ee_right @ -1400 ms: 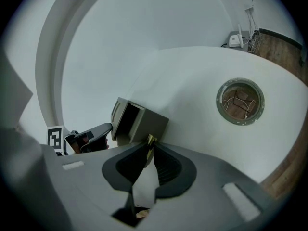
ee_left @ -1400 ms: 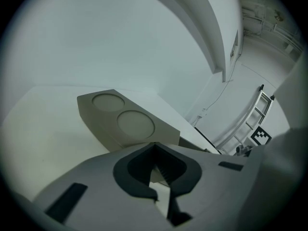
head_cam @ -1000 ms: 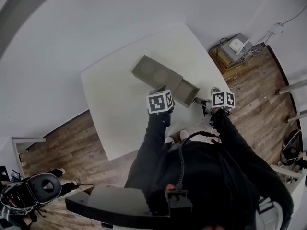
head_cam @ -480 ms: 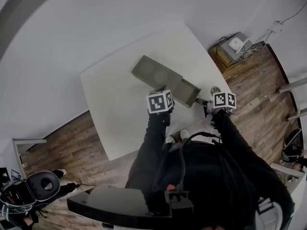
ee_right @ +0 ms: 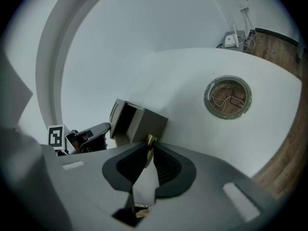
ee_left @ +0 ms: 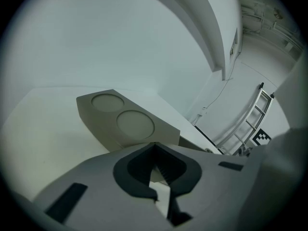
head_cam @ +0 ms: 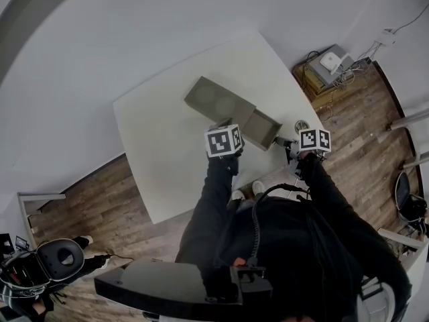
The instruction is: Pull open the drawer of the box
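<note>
- The box [head_cam: 218, 100] lies on the white table [head_cam: 167, 146], set at a slant, with two round recesses in its top.
- Its drawer [head_cam: 263, 129] stands pulled out of the end of the box nearer the person, its hollow inside showing in the head view.
- The right gripper [ee_right: 148, 147] has its jaws closed on the small brass-coloured handle [ee_right: 150, 138] on the drawer's front; the tips meet on the handle (a narrow wedge of gap shows only lower down, toward the base of the jaws).
- In the right gripper view the drawer's front is plain and tan, and its dark inside opens to the left of that face.
- The left gripper [ee_left: 155, 147] has its jaws drawn together at the tips with nothing between them; the tips sit just at the near side of the box, though whether they touch it I cannot tell.
- A round cable hole [ee_right: 228, 97] is cut into the table to the right of the drawer, apart from it, with wires visible inside.
</note>
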